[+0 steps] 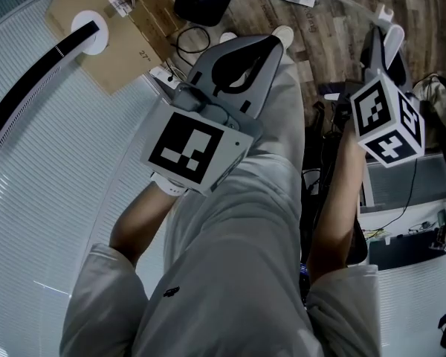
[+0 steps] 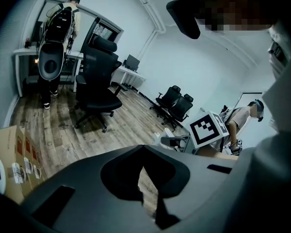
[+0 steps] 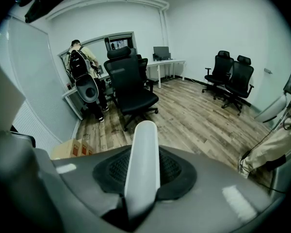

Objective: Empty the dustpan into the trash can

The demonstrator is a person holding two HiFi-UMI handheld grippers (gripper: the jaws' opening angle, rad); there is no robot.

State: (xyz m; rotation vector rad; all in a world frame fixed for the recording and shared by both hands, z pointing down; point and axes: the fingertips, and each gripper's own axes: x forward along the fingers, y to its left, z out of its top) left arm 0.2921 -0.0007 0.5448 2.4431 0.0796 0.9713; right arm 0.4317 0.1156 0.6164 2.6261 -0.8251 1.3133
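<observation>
The left gripper (image 1: 267, 50), left of centre in the head view, is pointing up the frame above the brown wooden plank floor (image 1: 342, 21), its jaws pressed together on nothing. The right gripper (image 1: 385, 54), at upper right, is clamping the white rounded plastic dustpan handle (image 3: 143, 164), which is rising from its jaws.

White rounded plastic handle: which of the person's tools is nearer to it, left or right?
Right. The white rounded plastic handle lies between the jaws of the right tool; the left tool, shut, sits apart, to the handle's left in the head view.
</observation>
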